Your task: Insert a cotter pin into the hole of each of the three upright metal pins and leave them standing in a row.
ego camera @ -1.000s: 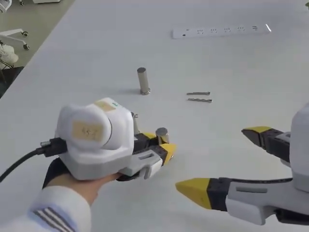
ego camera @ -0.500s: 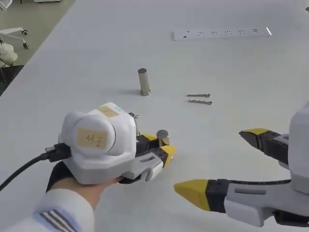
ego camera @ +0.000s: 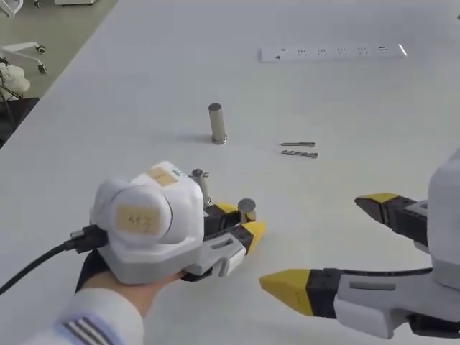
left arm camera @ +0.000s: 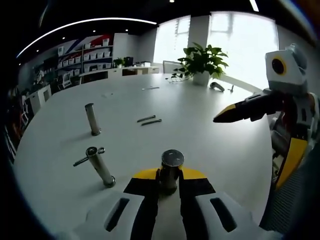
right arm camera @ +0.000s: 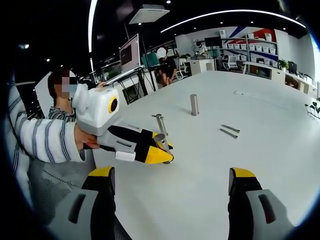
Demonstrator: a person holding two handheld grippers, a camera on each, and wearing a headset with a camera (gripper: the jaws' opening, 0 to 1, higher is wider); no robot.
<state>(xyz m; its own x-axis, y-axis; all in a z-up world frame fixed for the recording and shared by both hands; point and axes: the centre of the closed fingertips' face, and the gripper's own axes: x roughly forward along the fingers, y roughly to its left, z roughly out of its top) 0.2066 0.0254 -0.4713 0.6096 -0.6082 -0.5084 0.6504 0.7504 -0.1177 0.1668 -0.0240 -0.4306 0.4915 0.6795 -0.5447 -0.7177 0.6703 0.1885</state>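
Left gripper view: my left gripper (left arm camera: 169, 181) is clamped on an upright metal pin (left arm camera: 172, 160) at lower centre; left of it, a fitted pin (left arm camera: 98, 166) already carries its cotter (left arm camera: 81, 160). I judge the held pin is next; my right gripper (ego camera: 308, 241), jaws wide apart, must fetch one of the loose cotter pins (ego camera: 298, 144), centre right in the head view. That view gives the held pin's cap, this one its shaft too.

Glossy metal pin (left arm camera: 172, 161) (mirror-bright cap), matt smooth table (left arm camera: 210, 132), smooth satin plastic left claw (left arm camera: 170, 176)
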